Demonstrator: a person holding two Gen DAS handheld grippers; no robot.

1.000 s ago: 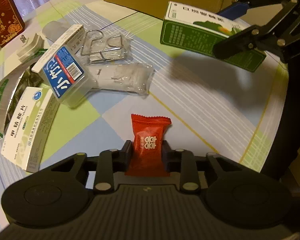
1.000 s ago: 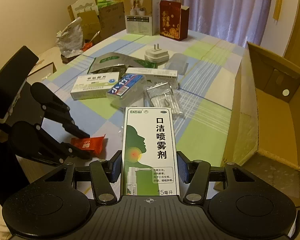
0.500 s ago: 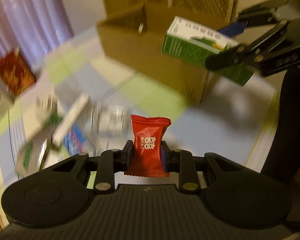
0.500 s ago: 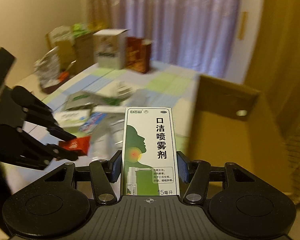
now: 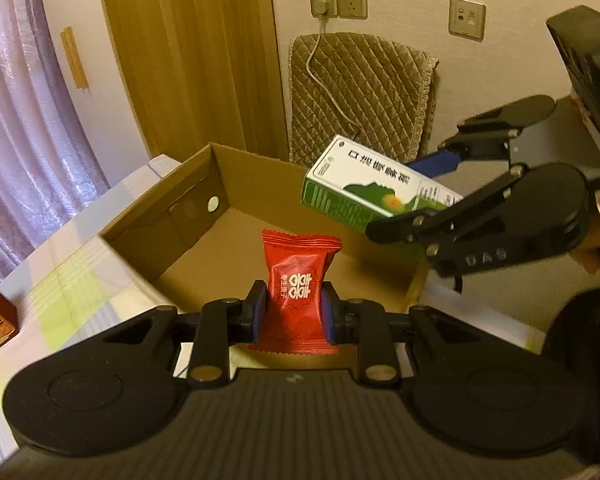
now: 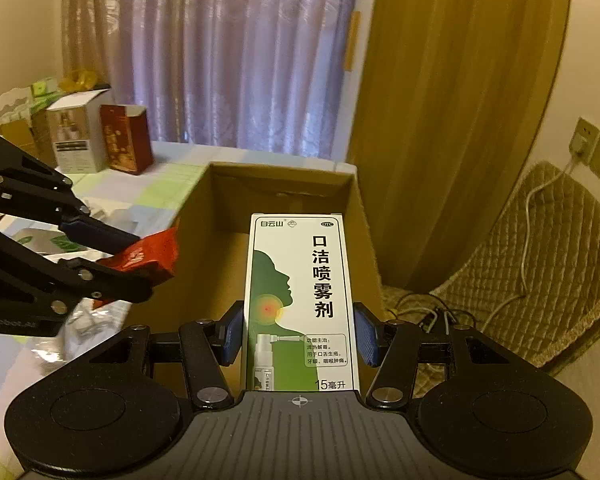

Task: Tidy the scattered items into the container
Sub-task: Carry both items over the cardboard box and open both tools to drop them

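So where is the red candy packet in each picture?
Left wrist view: red candy packet at bottom centre, pinched upright in the left claw.
Right wrist view: red candy packet at middle left, sideways, in that same claw.
Shared landmark: the open cardboard box, behind the packet in both views.

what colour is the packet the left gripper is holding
Red, with white printed characters on the front. The packet shows best in the left wrist view, clamped in the left gripper.
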